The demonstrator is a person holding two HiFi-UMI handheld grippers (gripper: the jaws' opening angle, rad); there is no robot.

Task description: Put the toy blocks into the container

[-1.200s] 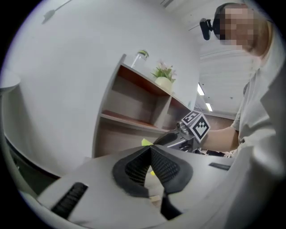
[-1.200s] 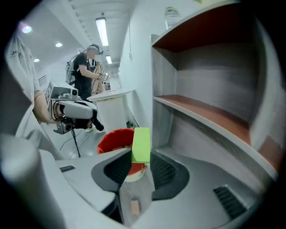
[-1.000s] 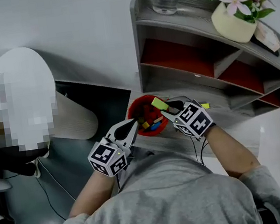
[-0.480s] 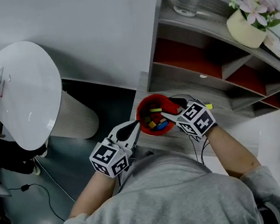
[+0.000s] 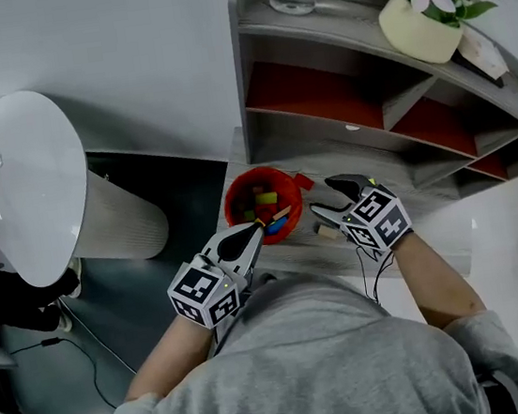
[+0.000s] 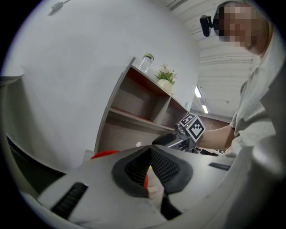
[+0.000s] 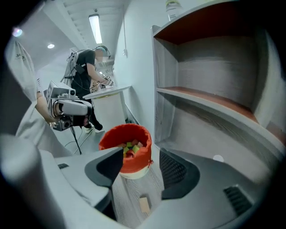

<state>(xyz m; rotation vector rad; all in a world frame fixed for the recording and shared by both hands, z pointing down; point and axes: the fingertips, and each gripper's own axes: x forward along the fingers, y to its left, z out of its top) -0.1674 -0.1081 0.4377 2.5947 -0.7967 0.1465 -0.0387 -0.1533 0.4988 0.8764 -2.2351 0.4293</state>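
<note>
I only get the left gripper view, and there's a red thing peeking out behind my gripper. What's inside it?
Observer: That is the red container. The right gripper view looks down into it and shows toy blocks, with green and red ones on top.
Operator: Are any still outside?
Observer: Yes, one small tan block lies on the table in front of the container. It sits between the jaws of the right gripper, which have just opened and do not touch it.
</note>
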